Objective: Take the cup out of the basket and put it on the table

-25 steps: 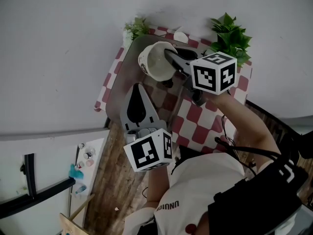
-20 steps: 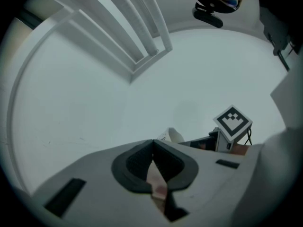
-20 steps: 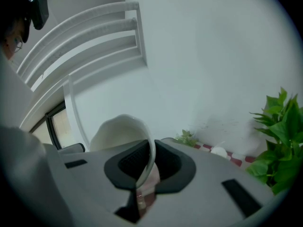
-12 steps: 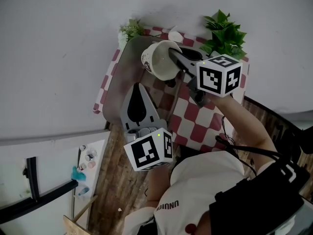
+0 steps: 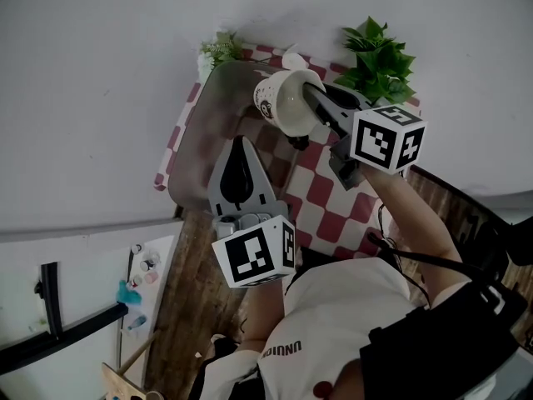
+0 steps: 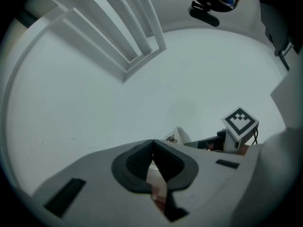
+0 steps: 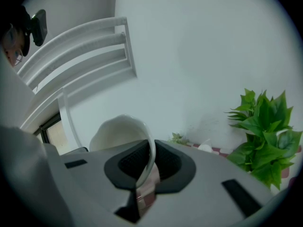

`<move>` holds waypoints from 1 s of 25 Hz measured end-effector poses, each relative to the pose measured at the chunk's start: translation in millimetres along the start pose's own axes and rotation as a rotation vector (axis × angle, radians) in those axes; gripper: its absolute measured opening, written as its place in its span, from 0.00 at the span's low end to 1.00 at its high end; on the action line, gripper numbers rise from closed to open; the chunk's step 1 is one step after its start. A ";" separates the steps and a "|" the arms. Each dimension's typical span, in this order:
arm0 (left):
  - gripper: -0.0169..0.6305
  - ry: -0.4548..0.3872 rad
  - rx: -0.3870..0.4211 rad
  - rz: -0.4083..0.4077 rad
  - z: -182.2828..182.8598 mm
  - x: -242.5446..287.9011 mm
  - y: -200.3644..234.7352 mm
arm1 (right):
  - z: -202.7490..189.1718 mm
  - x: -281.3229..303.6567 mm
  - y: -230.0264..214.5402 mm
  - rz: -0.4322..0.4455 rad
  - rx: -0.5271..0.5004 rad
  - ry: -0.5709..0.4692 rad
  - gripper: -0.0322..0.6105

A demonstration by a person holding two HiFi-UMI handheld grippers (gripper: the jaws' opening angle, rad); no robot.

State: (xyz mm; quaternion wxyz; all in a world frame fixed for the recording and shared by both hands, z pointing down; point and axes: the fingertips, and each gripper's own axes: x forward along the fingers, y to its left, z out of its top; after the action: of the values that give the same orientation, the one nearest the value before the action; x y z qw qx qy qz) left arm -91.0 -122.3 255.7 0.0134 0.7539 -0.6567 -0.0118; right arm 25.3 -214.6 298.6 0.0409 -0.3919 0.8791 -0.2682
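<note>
Cup [image 5: 283,107]: white, tilted, with the mouth turned toward my head camera. There is a small dark print on the outer wall, too small to read. The cup sits at the right edge of the grey basket [image 5: 200,140], over the line where the basket meets the red-and-white checked counter cloth [image 5: 321,198].

My right gripper [image 7: 150,161] is clamped on the cup's rim, one pad inside the wall and one outside, the jaws only narrowly apart.

My left gripper [image 5: 240,142] lies nearer me over the basket, apart from the cup. Its jaws are pressed together with nothing between them.

A leafy plant [image 5: 379,57] stands just beyond the cup at the cloth's far right corner. A smaller sprig [image 5: 221,50] is at the far left corner.
</note>
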 end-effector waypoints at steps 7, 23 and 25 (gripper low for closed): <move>0.05 0.007 0.020 -0.026 -0.8 1.6 -16.5 | 0.0 -19.8 -12.5 -0.021 0.027 -0.017 0.12; 0.05 0.003 0.059 -0.068 -1.5 0.3 -54.7 | -11.2 -62.7 -45.2 -0.076 0.108 -0.039 0.12; 0.05 0.009 0.017 -0.062 -1.2 0.3 -58.7 | -13.9 -67.4 -49.2 -0.086 0.118 -0.040 0.12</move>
State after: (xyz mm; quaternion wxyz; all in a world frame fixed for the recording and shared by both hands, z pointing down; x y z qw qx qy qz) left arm -32.8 -114.5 254.8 0.0097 0.7741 -0.6330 -0.0032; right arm 100.6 -187.5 326.0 0.0701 -0.4315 0.8431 -0.3133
